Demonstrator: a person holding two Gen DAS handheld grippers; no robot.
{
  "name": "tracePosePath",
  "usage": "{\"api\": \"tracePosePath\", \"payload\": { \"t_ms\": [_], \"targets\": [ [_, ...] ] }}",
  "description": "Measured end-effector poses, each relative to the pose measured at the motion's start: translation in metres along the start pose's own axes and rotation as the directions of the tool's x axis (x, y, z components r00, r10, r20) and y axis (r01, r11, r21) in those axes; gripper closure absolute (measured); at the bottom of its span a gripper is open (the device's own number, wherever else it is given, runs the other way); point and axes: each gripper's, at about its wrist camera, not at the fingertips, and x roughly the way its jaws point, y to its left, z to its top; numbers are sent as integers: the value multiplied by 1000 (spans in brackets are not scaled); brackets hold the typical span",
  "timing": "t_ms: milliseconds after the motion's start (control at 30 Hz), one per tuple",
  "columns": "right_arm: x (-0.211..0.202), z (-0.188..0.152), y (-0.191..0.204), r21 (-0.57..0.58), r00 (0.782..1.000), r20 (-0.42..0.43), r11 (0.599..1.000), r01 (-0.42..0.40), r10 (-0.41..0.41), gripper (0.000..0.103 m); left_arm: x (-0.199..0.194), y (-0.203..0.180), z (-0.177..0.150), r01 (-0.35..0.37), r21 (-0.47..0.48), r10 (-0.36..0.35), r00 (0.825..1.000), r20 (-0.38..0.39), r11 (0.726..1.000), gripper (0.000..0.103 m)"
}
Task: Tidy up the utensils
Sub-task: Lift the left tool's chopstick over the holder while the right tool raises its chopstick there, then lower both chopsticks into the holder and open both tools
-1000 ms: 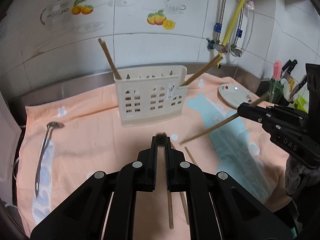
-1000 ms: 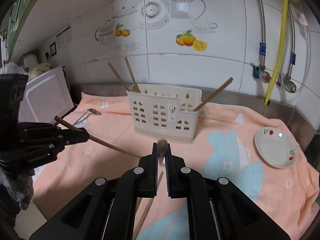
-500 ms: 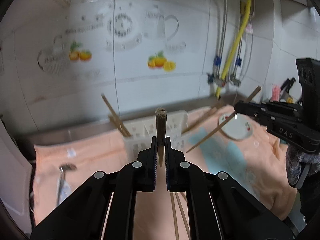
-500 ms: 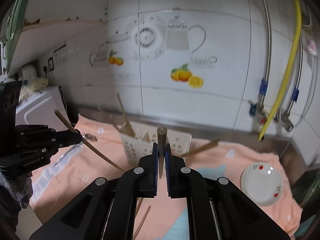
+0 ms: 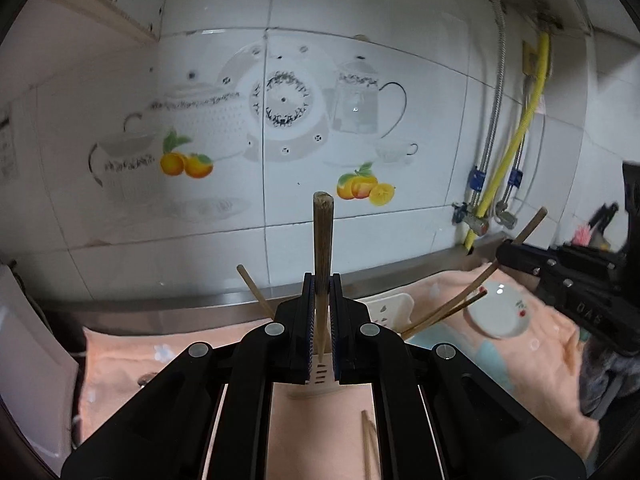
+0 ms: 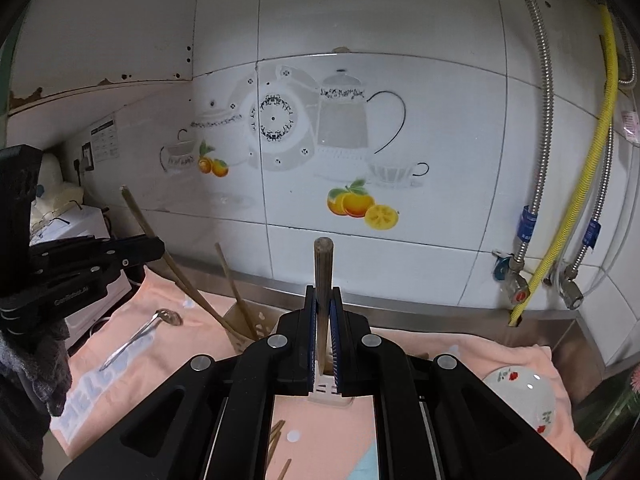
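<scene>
In the left wrist view my left gripper [image 5: 322, 282] is shut on a wooden chopstick [image 5: 322, 236] that stands up between its fingers. The cream utensil holder [image 5: 386, 306] sits low behind it, with chopsticks [image 5: 253, 290] leaning out. At the right, my right gripper [image 5: 503, 255] holds a second chopstick [image 5: 520, 238] slanting down towards the holder. In the right wrist view the right gripper [image 6: 323, 298] is shut on its chopstick [image 6: 323, 268]. The left gripper [image 6: 158, 246] appears at the left with its chopstick [image 6: 138, 212] above the holder [image 6: 242, 320].
An orange cloth [image 6: 452, 344] covers the counter. A metal spoon [image 6: 140, 332] lies on it at the left, a small white plate [image 6: 524, 396] at the right. Loose chopsticks [image 6: 276, 436] lie near the front. Tiled wall and pipes [image 6: 600, 128] stand behind.
Both grippers have risen with their chopsticks. The holder and cloth have dropped low in both views, and the wall now fills most of each.
</scene>
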Motion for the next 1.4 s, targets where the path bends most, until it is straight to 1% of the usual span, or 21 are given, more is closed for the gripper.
{"api": "tracePosePath", "payload": {
  "t_ms": [33,133,233,333,467,667,800,1000,1167,1233,1367,1400],
  "targets": [
    [1,2,0,-9,1000,6,1000,7,-7,97,-3,2,3,13,-8,-13,1000,10,1000,97],
    [4,6,-2,-5,1000,12,1000,14,-14,97,-5,-2,7,-6,21,6,1000,23,1000,97],
    [11,8,-5,0,999,18,1000,31,-31,97,-6,-1,11,-8,10,7,999,44,1000,97],
    [23,4,-8,7,999,1,999,36,-36,97,-3,2,14,-8,-2,8,999,47,1000,97],
    [37,-6,-13,23,999,-14,999,31,-31,97,7,8,15,-28,-18,29,998,53,999,97],
    [55,-23,-14,29,997,-64,999,33,-31,97,32,16,1,-30,-41,31,999,13,999,97],
    [63,-31,-18,43,996,-87,998,36,-32,97,53,22,-12,-36,-66,33,998,-45,997,97],
    [70,-39,-21,49,993,-109,998,41,-36,96,77,28,-29,-47,-76,38,992,-117,996,97],
    [72,-41,-22,63,993,-110,997,40,-33,96,83,30,-34,-46,-81,35,991,-133,996,97],
    [71,-39,-22,63,994,-105,997,42,-36,93,82,30,-34,-52,-76,41,990,-132,996,97],
    [61,-35,-22,62,996,-78,997,46,-41,82,79,30,-31,-54,-75,44,991,-129,996,95],
    [57,-34,-21,57,997,-70,997,50,-46,82,78,30,-31,-53,-77,43,991,-129,996,95]
  ]
}}
